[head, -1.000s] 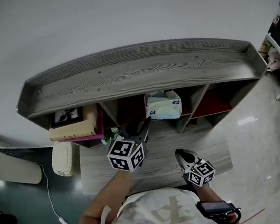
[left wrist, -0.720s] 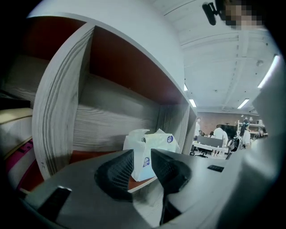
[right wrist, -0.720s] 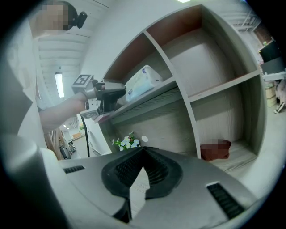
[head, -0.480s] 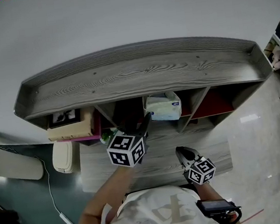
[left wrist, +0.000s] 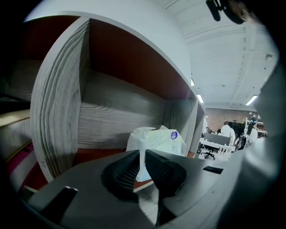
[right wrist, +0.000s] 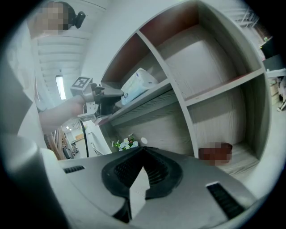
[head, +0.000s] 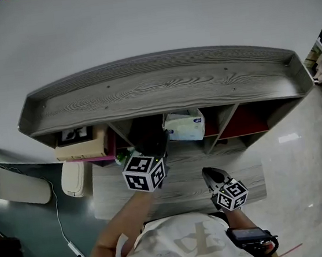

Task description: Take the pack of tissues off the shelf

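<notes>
The pack of tissues (head: 183,126) (left wrist: 156,138) (right wrist: 138,84) lies in the middle compartment of the grey wooden shelf (head: 161,84), white with pale print. My left gripper (head: 160,143) (left wrist: 141,157) reaches into that compartment from the left. Its jaws are closing, and the pack's thin white end flap fills the narrow gap between them. My right gripper (head: 209,175) (right wrist: 143,152) hangs lower in front of the shelf, shut and empty, with the left gripper (right wrist: 107,96) in its view.
The left compartment holds a stack of books (head: 84,147) and a framed picture (head: 74,133). Small flowers (head: 121,156) (right wrist: 125,144) sit below it. A white bin (head: 73,179) and a cable lie on the floor at left. Upright dividers (head: 213,129) flank the pack.
My left gripper has pushed further into the compartment and its jaws have come together round the pack's end. The pack has shifted slightly left. The right gripper has stayed put.
</notes>
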A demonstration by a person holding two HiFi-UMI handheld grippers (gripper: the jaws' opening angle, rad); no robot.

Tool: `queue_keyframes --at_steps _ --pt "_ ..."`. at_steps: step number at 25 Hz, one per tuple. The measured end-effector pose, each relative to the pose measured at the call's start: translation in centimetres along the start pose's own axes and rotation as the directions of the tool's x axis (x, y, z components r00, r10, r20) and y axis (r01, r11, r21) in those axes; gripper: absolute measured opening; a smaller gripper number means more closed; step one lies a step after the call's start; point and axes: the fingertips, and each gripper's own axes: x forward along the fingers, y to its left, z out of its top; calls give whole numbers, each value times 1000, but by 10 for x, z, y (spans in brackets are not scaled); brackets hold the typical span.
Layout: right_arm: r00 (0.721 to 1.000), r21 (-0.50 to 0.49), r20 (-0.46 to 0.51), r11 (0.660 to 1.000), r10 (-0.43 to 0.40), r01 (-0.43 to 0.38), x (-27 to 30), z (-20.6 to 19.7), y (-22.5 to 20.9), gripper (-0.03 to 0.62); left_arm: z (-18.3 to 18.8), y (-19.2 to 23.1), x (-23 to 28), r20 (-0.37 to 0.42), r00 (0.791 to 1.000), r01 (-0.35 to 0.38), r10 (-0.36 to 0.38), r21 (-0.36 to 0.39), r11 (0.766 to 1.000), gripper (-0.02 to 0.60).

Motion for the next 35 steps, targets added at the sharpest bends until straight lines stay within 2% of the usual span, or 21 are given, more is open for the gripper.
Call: queue_keyframes --at_steps 7,15,28,35 --pt "1000 -10 -20 1000 14 -14 1 1 -3 5 -1 3 -1 26 1000 -18 18 -12 1000 31" --pt "1000 -19 -23 1000 22 -22 3 4 -5 5 2 5 -9 68 997 -25 26 -18 1000 20" --pt "1000 -25 -7 1000 -3 3 0 1 2 5 5 4 -26 130 991 22 -17 -38 999 17" --pt "1000 -39 2 999 -16 16 7 -2 12 5 3 4 -43 153 986 72 -65 -42 996 17"
